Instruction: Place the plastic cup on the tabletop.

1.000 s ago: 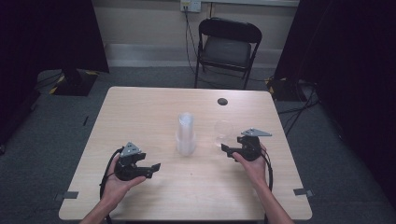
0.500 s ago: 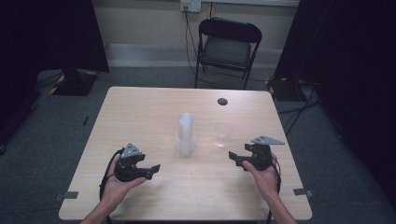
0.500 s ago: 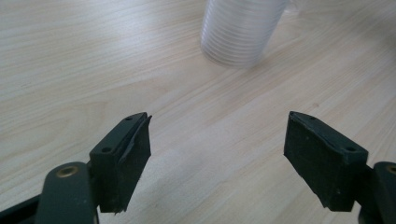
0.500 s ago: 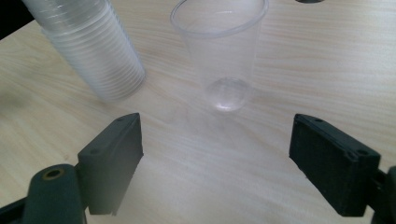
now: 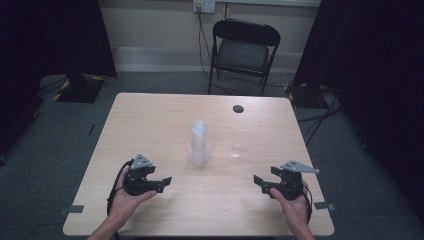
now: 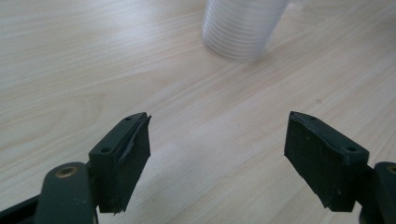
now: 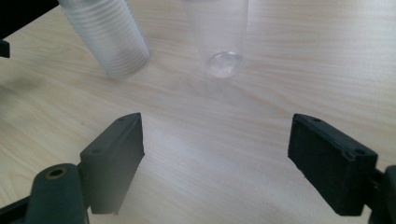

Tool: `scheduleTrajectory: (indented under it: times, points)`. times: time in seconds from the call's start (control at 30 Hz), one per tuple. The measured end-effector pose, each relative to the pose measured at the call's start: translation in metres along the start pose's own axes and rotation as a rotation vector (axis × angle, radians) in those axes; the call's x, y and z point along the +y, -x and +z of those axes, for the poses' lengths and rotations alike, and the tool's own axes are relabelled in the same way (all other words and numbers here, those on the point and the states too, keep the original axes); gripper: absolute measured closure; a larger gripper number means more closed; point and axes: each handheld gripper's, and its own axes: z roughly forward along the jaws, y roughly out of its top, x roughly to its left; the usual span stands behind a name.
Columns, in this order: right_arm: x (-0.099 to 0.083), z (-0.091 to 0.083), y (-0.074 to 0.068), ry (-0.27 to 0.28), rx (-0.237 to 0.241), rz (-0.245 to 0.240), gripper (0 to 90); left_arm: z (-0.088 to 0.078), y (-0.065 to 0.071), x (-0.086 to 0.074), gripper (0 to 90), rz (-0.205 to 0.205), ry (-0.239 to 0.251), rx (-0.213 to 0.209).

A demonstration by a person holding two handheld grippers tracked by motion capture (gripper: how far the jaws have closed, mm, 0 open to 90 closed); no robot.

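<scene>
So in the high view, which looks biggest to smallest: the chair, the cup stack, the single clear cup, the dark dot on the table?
1. Chair, though it stands farther back
2. Cup stack
3. Single clear cup
4. Dark dot

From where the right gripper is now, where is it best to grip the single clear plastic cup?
Probably the middle of the single clear plastic cup wall, coming level from the near side with the right gripper. It stands upright, apart from the cup stack, and its thin wall suggests gentle jaws.
</scene>
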Motion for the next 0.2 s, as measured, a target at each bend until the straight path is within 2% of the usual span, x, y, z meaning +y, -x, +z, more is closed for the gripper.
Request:
scheduleTrajectory:
  times: [0.2]
  points:
    - [-0.0069,0.0017,0.0024,-0.015,-0.031,0.0,17.7,0.0028,0.0028,0.0,22.4,0.021,-0.011,-0.006]
